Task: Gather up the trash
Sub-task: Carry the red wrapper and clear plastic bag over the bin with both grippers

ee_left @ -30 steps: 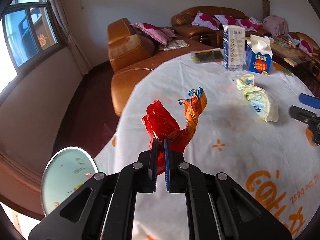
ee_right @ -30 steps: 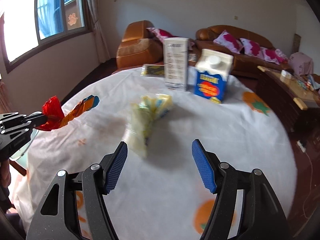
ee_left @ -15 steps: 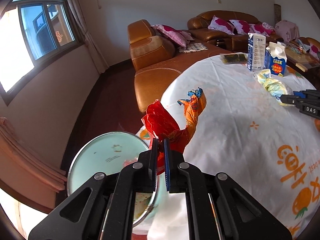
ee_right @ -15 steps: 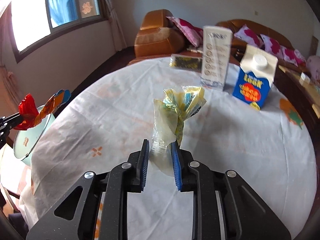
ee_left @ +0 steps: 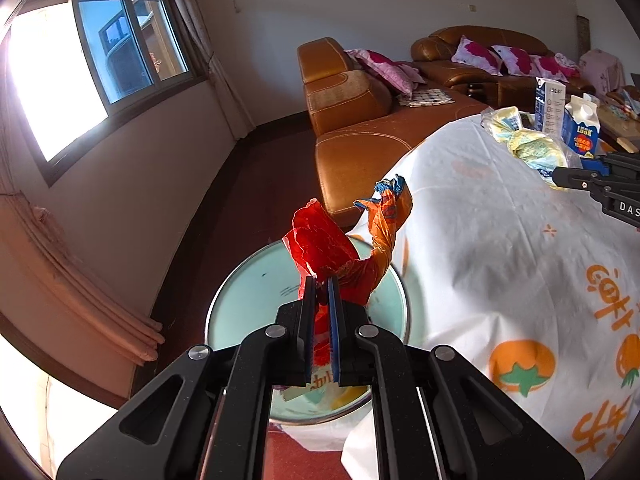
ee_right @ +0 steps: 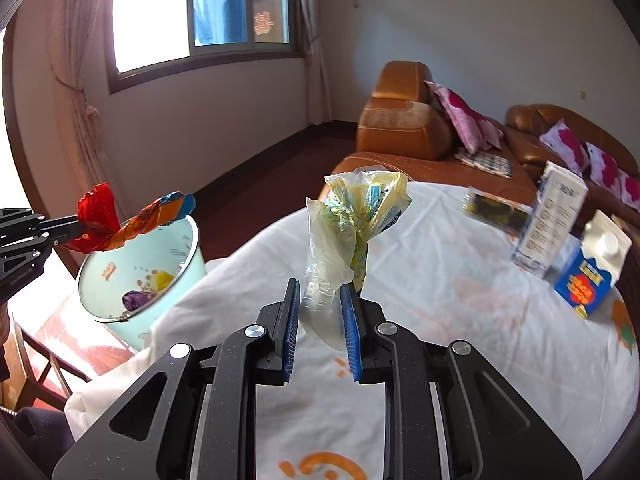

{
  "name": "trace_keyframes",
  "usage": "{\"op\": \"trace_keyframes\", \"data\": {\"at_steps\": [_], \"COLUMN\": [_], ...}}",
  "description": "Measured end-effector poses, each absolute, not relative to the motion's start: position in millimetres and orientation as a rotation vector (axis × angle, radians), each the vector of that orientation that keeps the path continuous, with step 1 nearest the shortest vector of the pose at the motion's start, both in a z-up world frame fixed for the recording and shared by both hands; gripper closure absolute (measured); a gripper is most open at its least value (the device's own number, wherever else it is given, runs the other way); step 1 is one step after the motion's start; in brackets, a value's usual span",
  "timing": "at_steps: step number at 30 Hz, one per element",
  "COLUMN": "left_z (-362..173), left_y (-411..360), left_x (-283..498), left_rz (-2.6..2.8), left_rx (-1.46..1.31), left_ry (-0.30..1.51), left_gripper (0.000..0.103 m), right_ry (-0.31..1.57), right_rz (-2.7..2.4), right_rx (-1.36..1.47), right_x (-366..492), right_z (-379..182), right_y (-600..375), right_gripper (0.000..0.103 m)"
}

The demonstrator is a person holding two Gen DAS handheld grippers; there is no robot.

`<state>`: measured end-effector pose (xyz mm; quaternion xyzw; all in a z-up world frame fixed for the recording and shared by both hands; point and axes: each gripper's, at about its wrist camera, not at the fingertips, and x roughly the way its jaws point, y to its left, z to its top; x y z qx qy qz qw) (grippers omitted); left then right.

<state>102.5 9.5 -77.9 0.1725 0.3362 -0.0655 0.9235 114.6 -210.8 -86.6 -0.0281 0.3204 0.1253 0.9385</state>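
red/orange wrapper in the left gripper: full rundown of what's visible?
The red and orange wrapper is a crinkled, glossy foil-like snack packet, twisted in the middle. One end flares red, the other runs orange to a blue tip. The left gripper is shut on its lower part, so it hangs in the air, touching nothing else. It sits above the open pale-green trash bin, beside the table's edge. The right wrist view shows it lying roughly level over the bin's rim.

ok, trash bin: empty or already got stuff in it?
Not empty: the bin already holds wrappers at its bottom.

place: home living room | cues: leather sofa (ee_left: pixel 360 120), pillows (ee_left: pixel 476 50), clothed table (ee_left: pixel 500 240), window (ee_left: pixel 120 44)
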Motion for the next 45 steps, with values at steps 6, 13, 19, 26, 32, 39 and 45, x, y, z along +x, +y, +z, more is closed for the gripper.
{"op": "trace_keyframes", "data": {"at_steps": [6, 13, 19, 26, 32, 39, 45], "left_z": [-81.4, -85.9, -88.1, -92.5, -91.6, -92.7, -95.1], "left_y": [31.2, 52.2, 67.1, 80.4, 91.9, 92.6, 97.4], "left_x": [97.2, 96.5, 97.8, 98.5, 100.5, 103.6, 103.6], "left_rz": [-0.086, -0.026, 0.006, 0.038, 0.063, 0.091, 0.114], "left_rx": [0.357, 0.375, 0.376, 0.379, 0.374, 0.398, 0.414], "left_ry": [0.7, 0.704, 0.713, 0.721, 0.722, 0.719, 0.718], "left_gripper": [0.097, 0.097, 0.097, 0.097, 0.097, 0.097, 0.097], "right_ry": [0.642, 0.635, 0.63, 0.623, 0.629, 0.622, 0.622], "right_rz": [0.313, 0.363, 0.392, 0.428, 0.448, 0.48, 0.507], "right_rx": [-0.089, -0.129, -0.151, -0.183, -0.21, -0.245, -0.267], "right_x": [120.3, 125.7, 130.9, 133.3, 135.6, 135.2, 135.5], "right_z": [-82.9, -82.7, -82.6, -82.9, -85.8, -85.7, -86.9], "right_y": [-184.9, -162.2, -146.8, -128.4, -116.9, -100.5, -88.6], "right_gripper": [0.082, 0.082, 0.082, 0.082, 0.082, 0.082, 0.082]}}
